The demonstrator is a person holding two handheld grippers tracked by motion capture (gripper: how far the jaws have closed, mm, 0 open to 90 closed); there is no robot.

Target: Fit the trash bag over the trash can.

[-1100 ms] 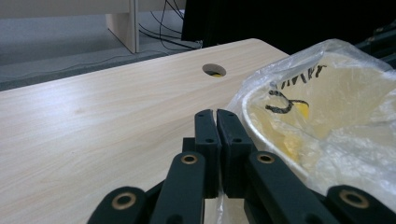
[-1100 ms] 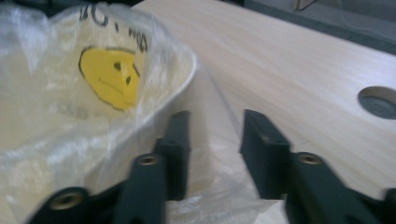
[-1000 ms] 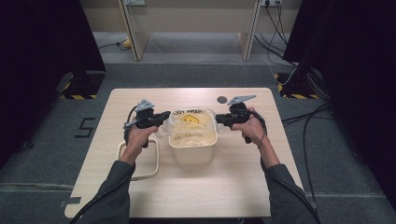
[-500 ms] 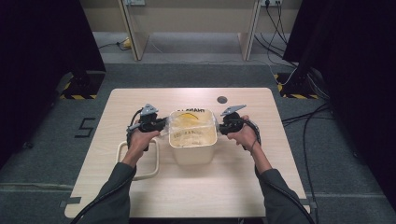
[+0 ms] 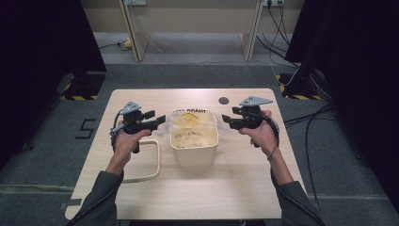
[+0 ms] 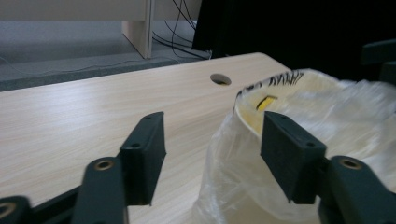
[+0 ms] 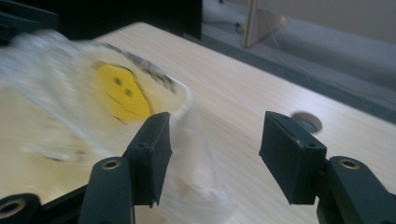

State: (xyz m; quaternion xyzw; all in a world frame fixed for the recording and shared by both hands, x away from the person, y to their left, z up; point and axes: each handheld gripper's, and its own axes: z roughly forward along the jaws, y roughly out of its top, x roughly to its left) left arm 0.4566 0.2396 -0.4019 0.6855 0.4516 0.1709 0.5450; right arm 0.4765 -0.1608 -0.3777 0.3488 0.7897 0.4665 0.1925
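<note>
Plastic bag liner (image 5: pixel 190 126): thin, soft, slippery, draping over bin (image 5: pixel 194 149) rim; gripping best at overhanging edges. Left gripper (image 5: pixel 157 118) and right gripper (image 5: pixel 225 119) jaws, just opening, are standing empty.

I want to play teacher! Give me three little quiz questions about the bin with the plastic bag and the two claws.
1. True or false: the left claw pinches the plastic bag.
2. What shows on the bag: A) a yellow smiley face, B) a red star?
3. Which claw is nearer the round table hole?

Key:
1. False; it is open, its jaws having just opened off the bag.
2. A.
3. The right claw.
</note>
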